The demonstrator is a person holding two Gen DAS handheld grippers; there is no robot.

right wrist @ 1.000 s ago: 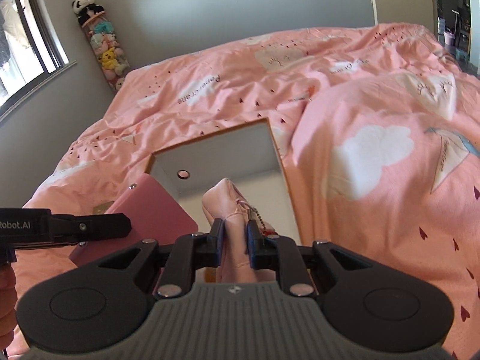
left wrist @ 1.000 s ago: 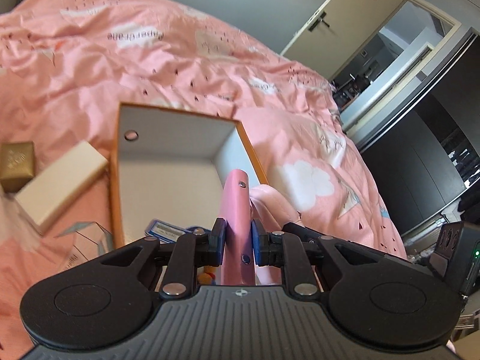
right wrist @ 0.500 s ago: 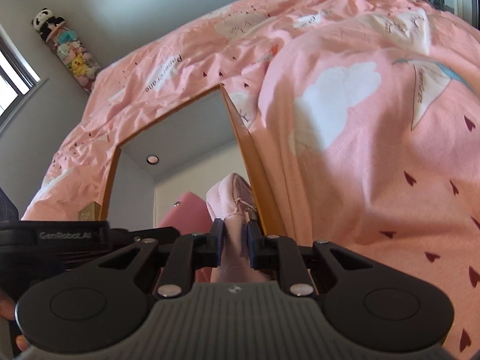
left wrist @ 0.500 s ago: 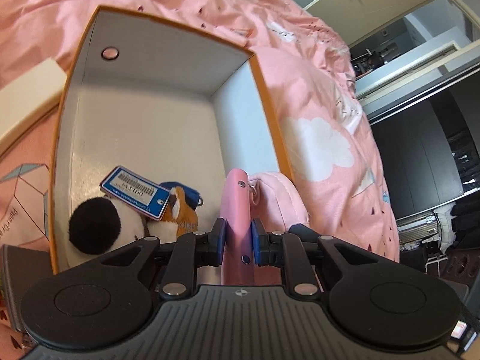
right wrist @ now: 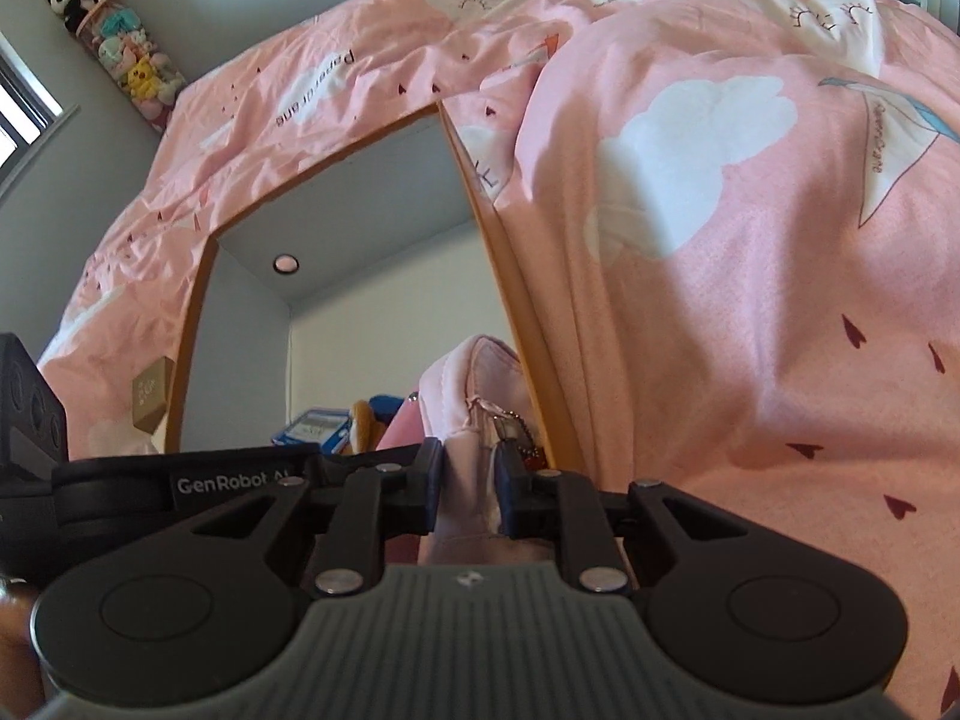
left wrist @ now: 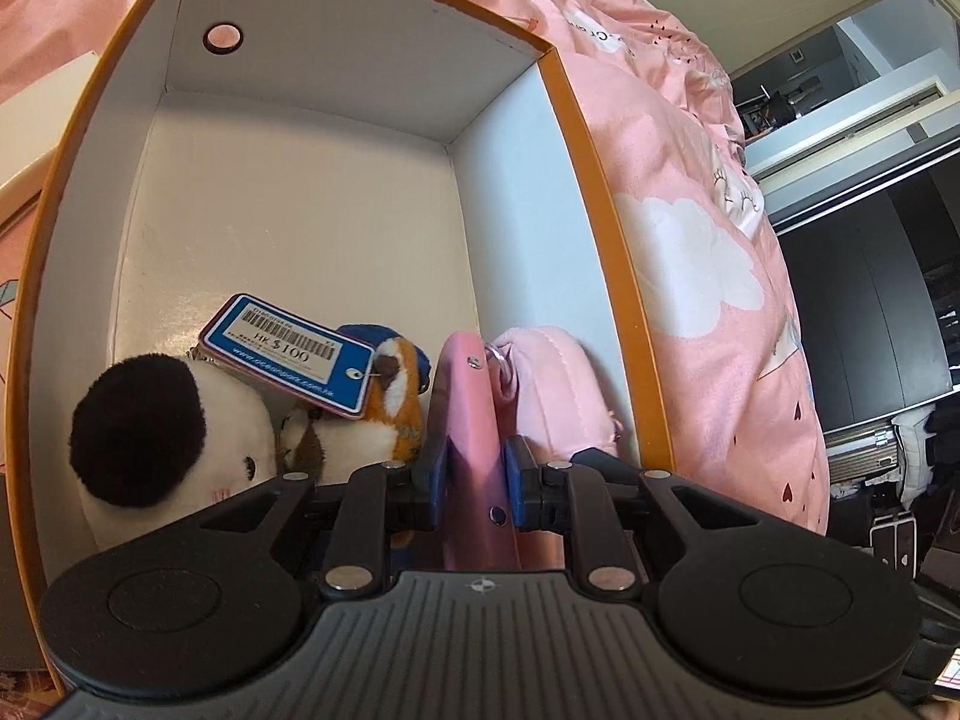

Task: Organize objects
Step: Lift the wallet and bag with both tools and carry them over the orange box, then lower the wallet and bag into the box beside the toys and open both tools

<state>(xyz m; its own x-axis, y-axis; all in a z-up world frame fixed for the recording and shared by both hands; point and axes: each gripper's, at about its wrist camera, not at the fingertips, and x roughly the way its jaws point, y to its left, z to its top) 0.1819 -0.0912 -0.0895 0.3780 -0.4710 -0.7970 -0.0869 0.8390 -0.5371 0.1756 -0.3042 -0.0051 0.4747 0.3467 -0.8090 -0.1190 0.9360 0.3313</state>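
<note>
As both loads now sit inside orange box point(left wrist: 606, 192), left gripper point(left wrist: 469, 468) stays clamped on pink case point(left wrist: 465, 396), right gripper point(right wrist: 467, 483) pinching pink plush pouch point(right wrist: 465, 396) at 3 o'clock wall; release next.

Orange-rimmed box point(left wrist: 606, 192) on pink bed point(right wrist: 750, 252)

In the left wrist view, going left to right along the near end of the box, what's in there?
Panda plush → orange and white plush with the blue price tag → flat pink case held in the left gripper → pale pink pouch → the box's right wall.
</note>
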